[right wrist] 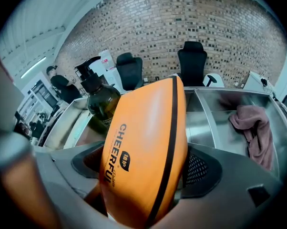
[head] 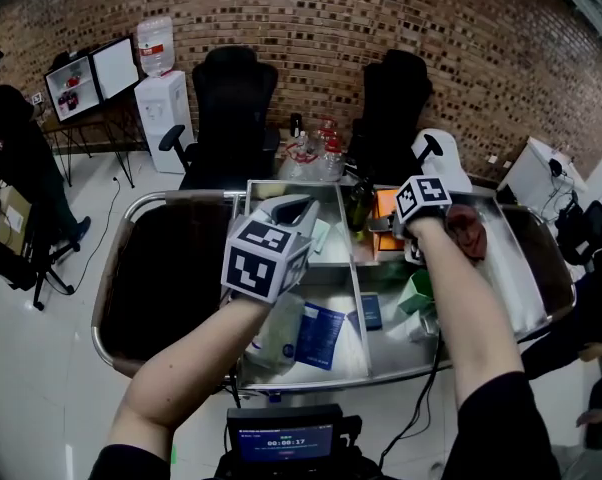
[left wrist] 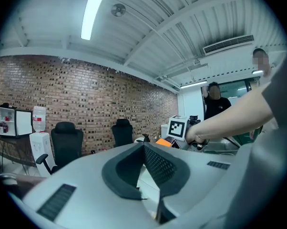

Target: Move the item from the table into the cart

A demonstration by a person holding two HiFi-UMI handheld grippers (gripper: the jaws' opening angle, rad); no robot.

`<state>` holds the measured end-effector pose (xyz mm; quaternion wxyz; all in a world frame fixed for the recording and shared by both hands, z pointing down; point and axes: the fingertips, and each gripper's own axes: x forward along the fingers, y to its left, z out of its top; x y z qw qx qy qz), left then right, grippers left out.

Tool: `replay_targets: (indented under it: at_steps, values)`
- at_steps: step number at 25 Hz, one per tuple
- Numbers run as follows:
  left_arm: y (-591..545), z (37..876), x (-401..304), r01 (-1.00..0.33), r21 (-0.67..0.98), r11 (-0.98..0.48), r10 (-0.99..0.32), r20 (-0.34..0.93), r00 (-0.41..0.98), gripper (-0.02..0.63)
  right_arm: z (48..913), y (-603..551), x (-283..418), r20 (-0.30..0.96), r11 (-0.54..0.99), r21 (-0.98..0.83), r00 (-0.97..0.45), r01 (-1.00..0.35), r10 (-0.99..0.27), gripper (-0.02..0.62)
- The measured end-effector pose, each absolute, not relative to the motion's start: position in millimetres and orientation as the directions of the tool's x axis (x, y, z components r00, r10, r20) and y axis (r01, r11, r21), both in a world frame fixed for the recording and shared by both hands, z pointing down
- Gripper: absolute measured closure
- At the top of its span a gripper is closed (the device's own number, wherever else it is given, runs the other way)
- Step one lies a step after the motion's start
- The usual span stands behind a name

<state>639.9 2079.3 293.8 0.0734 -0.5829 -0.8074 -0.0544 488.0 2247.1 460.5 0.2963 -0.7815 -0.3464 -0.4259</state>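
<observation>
My right gripper (right wrist: 144,166) has its fingers released, with the orange pack (right wrist: 143,123) between them over the cart (right wrist: 215,123) and a pump bottle (right wrist: 101,104) at 10 o'clock. Left gripper (left wrist: 145,149) fingers clenched, empty.

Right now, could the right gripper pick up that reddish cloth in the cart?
Probably not yet: an orange item sits between the jaws of the right gripper. The cloth lies uncovered in the cart nearby, so otherwise the way looks free.
</observation>
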Motion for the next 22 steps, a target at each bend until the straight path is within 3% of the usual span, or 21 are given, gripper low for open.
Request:
replay_targets:
  at_steps: [8, 10, 20, 22]
  values:
    - [2077, 295, 631, 0.948, 0.013, 0.318, 0.932, 0.177, -0.315, 0.601, 439, 2253, 483, 0.836, -0.581, -0.137, 0.408, 0.802, 0.366, 0.152]
    - [2075, 293, 630, 0.949, 0.015, 0.316, 0.935, 0.167, -0.314, 0.6, 428, 2255, 483, 0.821, -0.582, -0.113, 0.406, 0.805, 0.402, 0.12]
    - [2023, 276, 589, 0.949, -0.005, 0.316, 0.936, 0.162, -0.311, 0.601, 378, 2205, 443, 0.737, -0.588, -0.168, 0.497, 0.791, 0.459, 0.12]
    - [2008, 270, 576, 0.948, -0.009, 0.317, 0.938, 0.153, -0.312, 0.6, 361, 2188, 432, 0.696, -0.601, -0.196, 0.541, 0.775, 0.472, 0.156]
